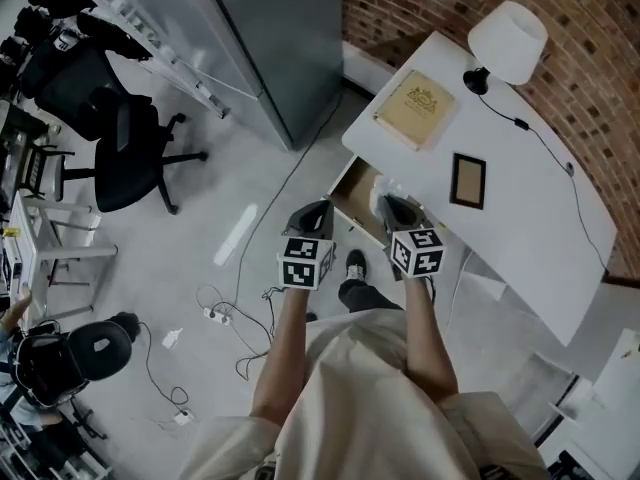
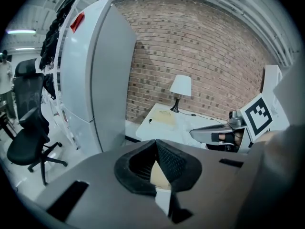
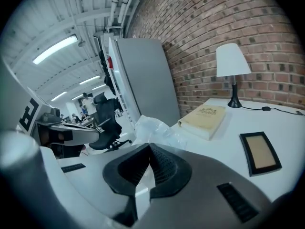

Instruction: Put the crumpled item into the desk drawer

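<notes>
The crumpled item is a wad of clear-white plastic, and my right gripper is shut on it, with the wad bulging past the tips. In the head view the right gripper holds the crumpled item over the open desk drawer, whose inside is tan wood. My left gripper hangs beside the drawer's front corner, jaws together. In its own view the left gripper is shut; a tan and white sliver shows low in the gap. The right gripper appears there at the right.
On the white desk lie a tan book and a dark picture frame, with a white lamp by the brick wall. A grey cabinet stands left of the desk. An office chair and floor cables lie further left.
</notes>
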`<state>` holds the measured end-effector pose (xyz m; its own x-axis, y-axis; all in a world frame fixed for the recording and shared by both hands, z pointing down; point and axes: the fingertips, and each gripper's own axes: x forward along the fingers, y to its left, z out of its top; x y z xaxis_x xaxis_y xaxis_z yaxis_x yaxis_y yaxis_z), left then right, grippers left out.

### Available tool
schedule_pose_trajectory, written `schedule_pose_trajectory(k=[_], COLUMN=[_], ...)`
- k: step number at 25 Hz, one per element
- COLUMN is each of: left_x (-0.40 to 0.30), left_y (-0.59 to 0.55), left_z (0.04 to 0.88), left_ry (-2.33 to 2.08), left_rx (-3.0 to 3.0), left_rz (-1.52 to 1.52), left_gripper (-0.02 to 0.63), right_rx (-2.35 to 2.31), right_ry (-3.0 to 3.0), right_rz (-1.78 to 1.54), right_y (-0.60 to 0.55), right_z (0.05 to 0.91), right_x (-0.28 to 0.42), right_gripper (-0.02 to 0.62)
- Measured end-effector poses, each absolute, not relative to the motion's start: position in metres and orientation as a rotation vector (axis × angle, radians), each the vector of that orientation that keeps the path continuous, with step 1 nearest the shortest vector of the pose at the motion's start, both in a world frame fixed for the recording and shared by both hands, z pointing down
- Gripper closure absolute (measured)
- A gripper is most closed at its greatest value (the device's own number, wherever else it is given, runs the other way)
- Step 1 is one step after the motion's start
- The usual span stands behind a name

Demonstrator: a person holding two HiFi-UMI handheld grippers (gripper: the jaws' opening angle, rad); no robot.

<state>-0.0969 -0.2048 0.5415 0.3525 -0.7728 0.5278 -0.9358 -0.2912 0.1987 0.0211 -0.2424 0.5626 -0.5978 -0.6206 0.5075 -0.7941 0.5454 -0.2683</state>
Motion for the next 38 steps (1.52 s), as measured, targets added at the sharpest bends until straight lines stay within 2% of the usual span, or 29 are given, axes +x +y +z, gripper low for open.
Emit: schedule_pose_trajectory(k=[8, 17, 38], left_x=[-0.107, -0.086, -0.066], left_y=[-0.214, -0.182, -0.201], left_z=[0.562, 0.628, 0.784], left_ry=[-1.573, -1.514, -1.377], left_rx=[2.021, 1.909, 1.872], left_rz=[0.454, 0.415, 0.375], left_gripper=[0.591, 0.591, 0.591], right_rx=[0.937, 0.786, 0.804], right_ry=[-2.411, -2.313, -2.075], right_rz=[0.607, 0.626, 0.589], right_y=[-0.267, -0.262, -0.281], right_z=[0.602, 0.7, 0.884], right_x=[0.0, -0.004, 0.019], right_gripper=[0.569, 0.569, 0.569])
